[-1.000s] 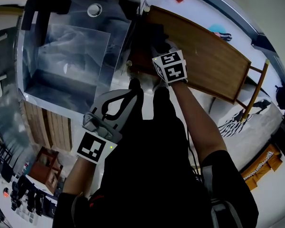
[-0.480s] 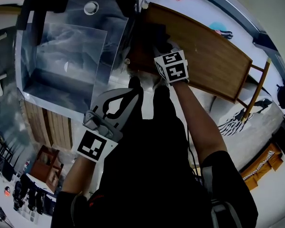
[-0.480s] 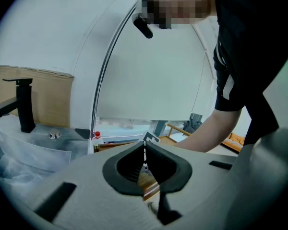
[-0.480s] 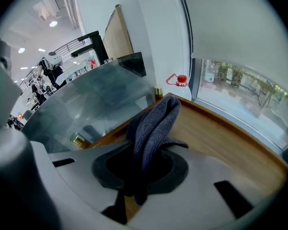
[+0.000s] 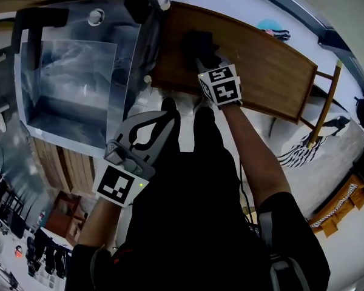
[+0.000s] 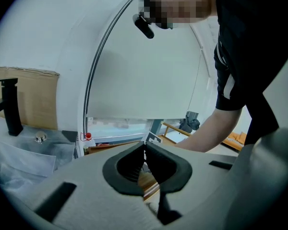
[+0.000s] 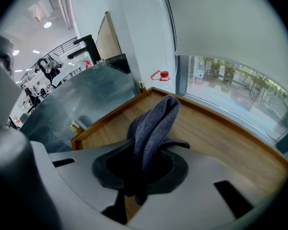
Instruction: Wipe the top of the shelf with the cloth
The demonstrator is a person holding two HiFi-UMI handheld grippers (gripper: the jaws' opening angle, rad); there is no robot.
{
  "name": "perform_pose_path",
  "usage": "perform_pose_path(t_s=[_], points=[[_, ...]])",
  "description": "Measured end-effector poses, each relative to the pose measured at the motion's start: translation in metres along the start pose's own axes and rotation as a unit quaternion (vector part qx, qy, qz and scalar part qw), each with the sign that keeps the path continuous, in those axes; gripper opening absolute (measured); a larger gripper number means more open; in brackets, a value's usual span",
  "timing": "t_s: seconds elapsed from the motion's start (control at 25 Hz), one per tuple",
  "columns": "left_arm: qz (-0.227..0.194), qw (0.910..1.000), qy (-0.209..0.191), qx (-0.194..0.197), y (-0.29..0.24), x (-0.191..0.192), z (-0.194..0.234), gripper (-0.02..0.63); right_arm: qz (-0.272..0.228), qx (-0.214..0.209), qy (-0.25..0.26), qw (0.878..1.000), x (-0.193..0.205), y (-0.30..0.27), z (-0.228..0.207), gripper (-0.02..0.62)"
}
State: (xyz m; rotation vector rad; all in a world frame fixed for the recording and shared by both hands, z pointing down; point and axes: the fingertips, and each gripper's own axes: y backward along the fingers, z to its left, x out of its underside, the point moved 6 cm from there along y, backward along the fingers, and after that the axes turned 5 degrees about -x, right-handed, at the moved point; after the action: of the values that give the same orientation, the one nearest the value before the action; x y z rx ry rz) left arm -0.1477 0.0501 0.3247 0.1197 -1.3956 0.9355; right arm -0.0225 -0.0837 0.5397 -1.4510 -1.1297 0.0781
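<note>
Presently the right claw [image 7: 143, 169] pinches the bunched cloth [image 7: 156, 121] over the wooden shelf [image 7: 221, 138] top, while the left claw [image 6: 145, 159] is closed on nothing; friction may drag the narrowly held cloth loose.

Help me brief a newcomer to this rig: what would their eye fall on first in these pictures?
The dark grey cloth clamped in the right gripper, on the wooden shelf top towards its left end, stands out first. Next comes the plastic-covered sink left of the shelf, then the left gripper, shut and empty, held near the person's body.
</note>
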Motion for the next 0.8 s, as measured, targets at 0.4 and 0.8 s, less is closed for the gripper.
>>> perform_pose_path(t_s=[0.4,0.8], points=[[0.008,0.9997,-0.011,0.022,-0.030,-0.012,-0.025,0.028,0.001,0.018,-0.025,1.000,0.029,0.029,-0.034,0.055],[0.012,0.9987,-0.023,0.044,-0.065,-0.023,-0.051,0.028,-0.007,0.036,-0.058,0.998,0.058,0.059,-0.071,0.055]])
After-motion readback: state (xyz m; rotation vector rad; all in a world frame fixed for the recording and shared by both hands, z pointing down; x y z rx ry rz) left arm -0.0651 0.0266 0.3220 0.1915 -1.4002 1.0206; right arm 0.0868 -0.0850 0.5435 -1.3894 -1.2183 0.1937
